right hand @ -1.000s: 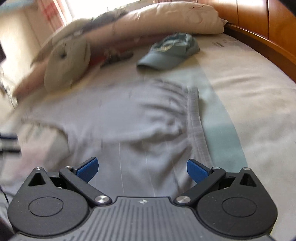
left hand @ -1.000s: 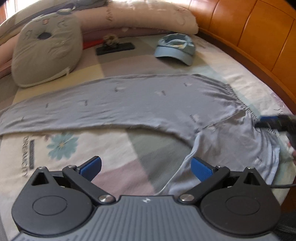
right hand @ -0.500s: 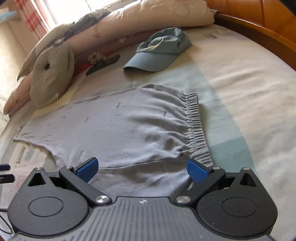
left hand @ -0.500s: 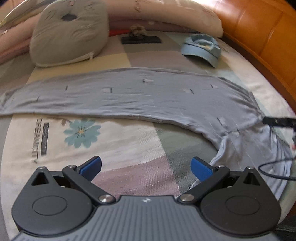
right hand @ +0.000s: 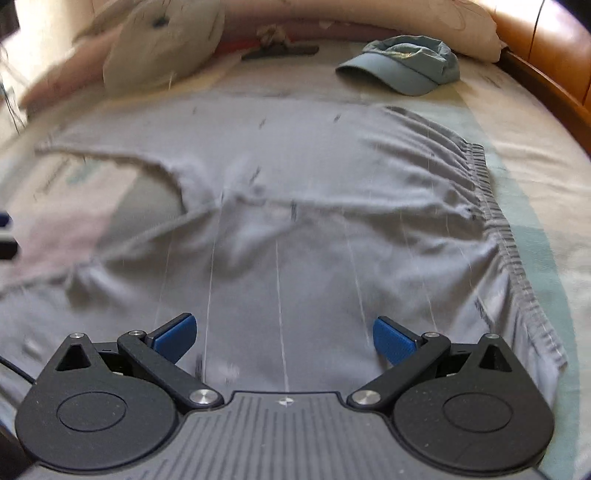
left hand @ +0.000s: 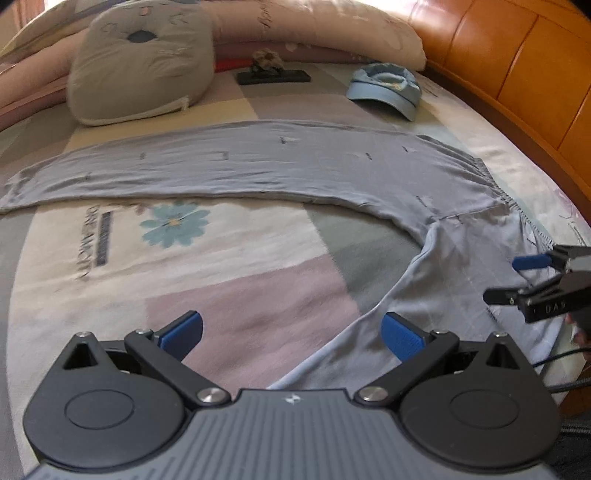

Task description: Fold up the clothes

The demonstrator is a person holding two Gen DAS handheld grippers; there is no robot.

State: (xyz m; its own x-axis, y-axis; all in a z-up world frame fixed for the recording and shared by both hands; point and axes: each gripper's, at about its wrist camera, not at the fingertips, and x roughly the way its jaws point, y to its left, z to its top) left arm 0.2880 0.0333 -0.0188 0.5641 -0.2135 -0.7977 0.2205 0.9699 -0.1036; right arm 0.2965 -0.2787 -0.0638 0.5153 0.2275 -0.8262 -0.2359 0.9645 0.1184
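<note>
Grey trousers (left hand: pixel 258 166) lie spread on the bed, one leg stretched flat to the left, the other running toward me past the crotch. My left gripper (left hand: pixel 291 332) is open above the bedsheet, its right fingertip over the near leg's edge. In the right wrist view the trousers (right hand: pixel 314 221) fill the middle, with the gathered waistband (right hand: pixel 495 229) on the right. My right gripper (right hand: pixel 282 338) hovers open over the near trouser leg, holding nothing. It also shows at the right edge of the left wrist view as the right gripper (left hand: pixel 517 280), open above the hip area.
A blue cap (left hand: pixel 386 88) lies beyond the waistband. A grey animal-face cushion (left hand: pixel 144 62) and long pink pillows (left hand: pixel 314 26) line the far side, with a small dark stand (left hand: pixel 273 75) between. The wooden bed frame (left hand: pixel 517 74) curves along the right. A cable (left hand: pixel 561 358) hangs at right.
Both grippers stayed open. The left view drew back and swung slightly, and the right gripper now shows larger at its right edge. The right gripper swung leftward and closer over the near trouser leg.
</note>
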